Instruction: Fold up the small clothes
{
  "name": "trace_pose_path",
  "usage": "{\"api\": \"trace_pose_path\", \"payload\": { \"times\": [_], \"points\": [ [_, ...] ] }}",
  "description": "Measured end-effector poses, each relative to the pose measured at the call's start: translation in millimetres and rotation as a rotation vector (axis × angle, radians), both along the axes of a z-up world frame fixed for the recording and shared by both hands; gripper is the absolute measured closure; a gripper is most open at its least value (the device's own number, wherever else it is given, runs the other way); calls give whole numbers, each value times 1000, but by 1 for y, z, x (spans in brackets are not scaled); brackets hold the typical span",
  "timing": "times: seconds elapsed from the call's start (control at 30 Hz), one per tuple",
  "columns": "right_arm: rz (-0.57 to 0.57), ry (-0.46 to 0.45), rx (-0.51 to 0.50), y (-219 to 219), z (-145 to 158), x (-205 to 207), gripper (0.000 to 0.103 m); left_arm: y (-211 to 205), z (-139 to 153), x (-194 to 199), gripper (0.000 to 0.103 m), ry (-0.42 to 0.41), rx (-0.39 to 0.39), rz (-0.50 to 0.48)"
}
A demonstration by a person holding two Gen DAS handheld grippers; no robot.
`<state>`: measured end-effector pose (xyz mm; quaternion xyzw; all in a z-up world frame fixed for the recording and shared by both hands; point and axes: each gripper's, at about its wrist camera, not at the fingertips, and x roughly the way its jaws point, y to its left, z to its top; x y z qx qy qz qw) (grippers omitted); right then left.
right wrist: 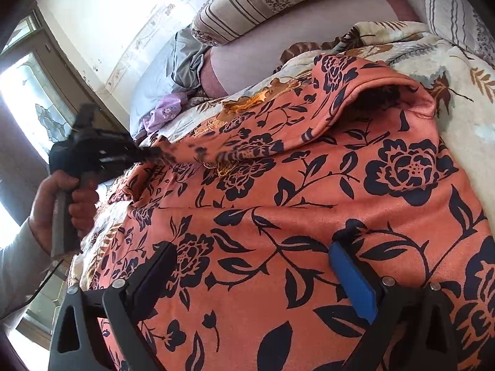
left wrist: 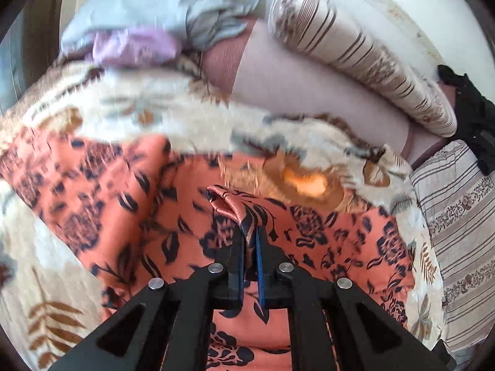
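A person held a gripper in each hand over a bed covered by a cream blanket (left wrist: 130, 111) printed with brown leaves. An orange garment (right wrist: 309, 204) with dark navy flowers lay spread across the blanket and filled most of both views.

In the left wrist view, the left gripper (left wrist: 250, 232) had its fingers (left wrist: 259, 247) together, clamped on a bunched fold of the orange garment (left wrist: 225, 205), which stood up in a small peak just past the tips. The rest of the garment lay flat below and to both sides. This view was blurred towards the top.

In the right wrist view, the right gripper (right wrist: 253, 266) had its fingers (right wrist: 352, 281) wide apart, one on each side of the cloth, low over the garment; whether they touched it could not be told. Nothing was gripped between them. The left gripper (right wrist: 148, 153) showed at the left of this view, held by a hand (right wrist: 62, 204) with a light sleeve, and it pulled one edge of the garment up off the bed.

At the far side of the bed lay a striped pillow (left wrist: 355, 61), a grey cloth (left wrist: 173, 3) and a lilac cloth (left wrist: 133, 46) beside it. A window (right wrist: 27, 92) showed bright at the left.
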<state>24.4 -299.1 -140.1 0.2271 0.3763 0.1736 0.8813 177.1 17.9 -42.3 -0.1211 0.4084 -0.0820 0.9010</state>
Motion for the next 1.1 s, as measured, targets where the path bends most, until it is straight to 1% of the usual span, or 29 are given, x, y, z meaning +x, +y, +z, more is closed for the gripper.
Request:
{"api": "trace_pose_path", "payload": {
  "times": [0.03, 0.07, 0.1, 0.13, 0.17, 0.23, 0.27, 0.3, 0.33, 0.37, 0.4, 0.43, 0.47, 0.5, 0.53, 0.57, 0.6, 0.63, 0.67, 0.7, 0.73, 0.8, 0.87, 0.93, 0.97, 1.03, 1.07, 1.1],
  "points": [
    [1, -1, -1, 0, 0, 0, 3, 3, 11, -6, 97, -42, 16, 16],
    [2, -1, -4, 1, 0, 0, 2, 7, 13, -8, 97, -62, 30, 37],
    [5, 0, -8, 1, 0, 1, 1, 11, 7, -5, 96, -46, 49, 53],
    [7, -1, -13, 2, 0, 1, 1, 13, -9, 3, 96, 20, 69, 54],
    [7, -1, -16, 3, 0, 1, 1, 14, -32, 15, 96, 120, 86, 43],
    [7, -2, -13, 3, 0, 1, 1, 17, -81, 27, 95, 284, 140, 57],
    [7, -3, -14, 3, 0, 1, 1, 18, -98, 28, 91, 328, 173, 60],
    [7, -3, -15, 4, 0, 1, 1, 20, -95, 21, 88, 255, 160, 67],
    [7, -3, -17, 4, 0, 1, 1, 19, -90, 17, 77, 233, 166, 78],
    [6, -4, -17, 5, 0, 1, 1, 19, -86, 14, 68, 250, 164, 86],
    [6, -4, -17, 5, 0, 1, 1, 20, -80, 12, 57, 260, 130, 85],
    [6, -4, -19, 6, 0, 1, 1, 22, -72, 6, 57, 239, 86, 81],
    [5, -4, -23, 6, 0, 1, 1, 24, -62, -2, 56, 200, 57, 85],
    [5, -4, -26, 7, 0, 1, 1, 26, -54, -11, 44, 157, 47, 98],
    [5, -4, -25, 7, -1, 1, 1, 25, -52, -18, 24, 131, 56, 108],
    [5, -4, -25, 7, -1, 1, 1, 24, -55, -21, 17, 133, 86, 100],
    [4, -4, -27, 7, -1, 2, 1, 23, -65, -20, 16, 174, 116, 72],
    [4, -4, -29, 7, -1, 2, 1, 24, -78, -15, 17, 259, 130, 42],
    [4, -4, -32, 8, -1, 1, 1, 29, -87, -14, 19, 329, 116, 33],
    [4, -4, -32, 8, -1, 1, 1, 39, -84, -22, 25, 304, 70, 40],
    [4, -5, -30, 7, -1, 1, 1, 49, -73, -31, 25, 250, 15, 56],
    [3, -6, -28, 7, -1, 1, 1, 76, -47, -45, 24, 151, -103, 78],
    [3, -5, -37, 8, -1, 1, 1, 111, -26, -55, 23, 64, -196, 116],
    [3, -3, -42, 9, -1, 2, 1, 154, -21, -56, 17, 15, -260, 215],
    [3, -1, -43, 9, -1, 2, 1, 177, -26, -52, 17, 16, -299, 278],
    [3, 8, -53, 10, 0, 3, 1, 224, -47, -45, 17, 70, -408, 445],
    [-2, 22, -74, 12, 3, 4, 1, 245, -58, -44, 17, 98, -467, 517],
    [-6, 51, -119, 17, 7, 6, 1, 262, -67, -44, 18, 119, -517, 569]
  ]
}}
